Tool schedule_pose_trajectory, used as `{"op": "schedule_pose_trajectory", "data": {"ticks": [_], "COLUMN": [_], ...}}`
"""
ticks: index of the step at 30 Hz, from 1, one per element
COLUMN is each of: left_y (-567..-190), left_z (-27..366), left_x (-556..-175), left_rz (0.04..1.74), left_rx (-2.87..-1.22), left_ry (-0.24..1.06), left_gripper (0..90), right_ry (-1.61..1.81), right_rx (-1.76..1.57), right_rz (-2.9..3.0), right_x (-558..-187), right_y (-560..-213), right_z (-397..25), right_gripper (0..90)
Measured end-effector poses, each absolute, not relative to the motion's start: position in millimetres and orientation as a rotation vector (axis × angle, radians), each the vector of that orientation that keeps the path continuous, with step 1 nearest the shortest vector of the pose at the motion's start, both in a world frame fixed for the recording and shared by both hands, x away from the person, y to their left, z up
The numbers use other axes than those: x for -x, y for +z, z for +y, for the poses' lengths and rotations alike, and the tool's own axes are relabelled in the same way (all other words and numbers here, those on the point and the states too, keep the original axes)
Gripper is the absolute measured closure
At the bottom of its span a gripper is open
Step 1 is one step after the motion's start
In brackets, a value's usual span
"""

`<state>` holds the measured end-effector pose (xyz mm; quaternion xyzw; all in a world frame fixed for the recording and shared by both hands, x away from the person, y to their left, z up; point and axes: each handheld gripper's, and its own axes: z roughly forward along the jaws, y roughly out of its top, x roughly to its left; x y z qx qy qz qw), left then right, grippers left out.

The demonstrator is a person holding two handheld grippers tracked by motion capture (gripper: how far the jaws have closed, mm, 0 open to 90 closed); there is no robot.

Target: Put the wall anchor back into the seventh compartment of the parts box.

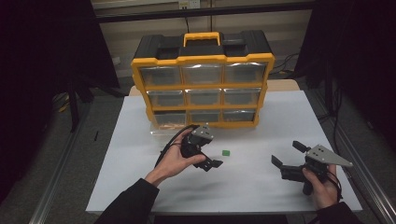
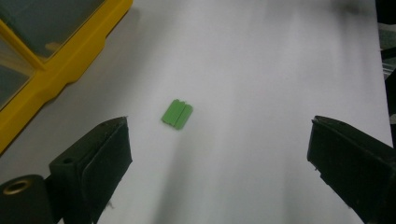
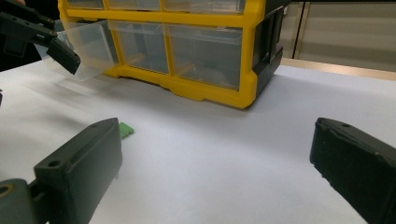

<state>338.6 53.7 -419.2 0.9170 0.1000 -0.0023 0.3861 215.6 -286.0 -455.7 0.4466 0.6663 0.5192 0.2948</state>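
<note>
I'm holding my left gripper (image 1: 208, 148) just in front of the yellow-and-black plastic drawer cabinet (image 1: 203, 85), jaws spread wide, nothing between them. It's hovering near the small green ribbed plastic block (image 1: 226, 152), which is lying flat on the white tabletop (image 1: 261, 186), just beside the gripper and not touching it. In the left gripper view the block (image 2: 177, 114) is sitting ahead of the jaws, closer to the left jaw, clear of both, with the cabinet's yellow base (image 2: 60, 70) off to the left.

I'm keeping my right gripper (image 1: 290, 154) well apart on the right side of the table, jaws also wide open and empty, pointing toward the block. In the right gripper view the block (image 3: 125, 129) is peeking out behind the left jaw.

The clear plastic drawer (image 3: 86, 44) at the cabinet's bottom left is pulled out over the tabletop. Can't tell what's inside.
</note>
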Motion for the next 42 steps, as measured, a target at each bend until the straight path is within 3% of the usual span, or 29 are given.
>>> {"op": "schedule_pose_trajectory", "data": {"ticks": [14,23,37,42], "left_y": [-429,-435,-445,-448], "left_z": [22,15,10,8], "left_x": [-347,-358,-363,-362], "left_rz": [0.253,0.254,0.143,0.120], "left_rx": [-2.451,-2.509,-2.589,-2.605], "left_ry": [0.007,0.003,0.011,0.015], "left_gripper": [6.8,13.4,42.4,46.6], "right_ry": [1.386,1.380,1.381,1.382], "right_rx": [-1.183,-1.184,-1.181,-1.180], "right_rz": [1.784,1.789,1.794,1.793], "right_x": [-216,-216,-216,-216], "right_y": [-456,-456,-456,-456], "right_z": [-286,-286,-285,-285], "right_gripper": [2.0,2.0,1.9,1.9]}}
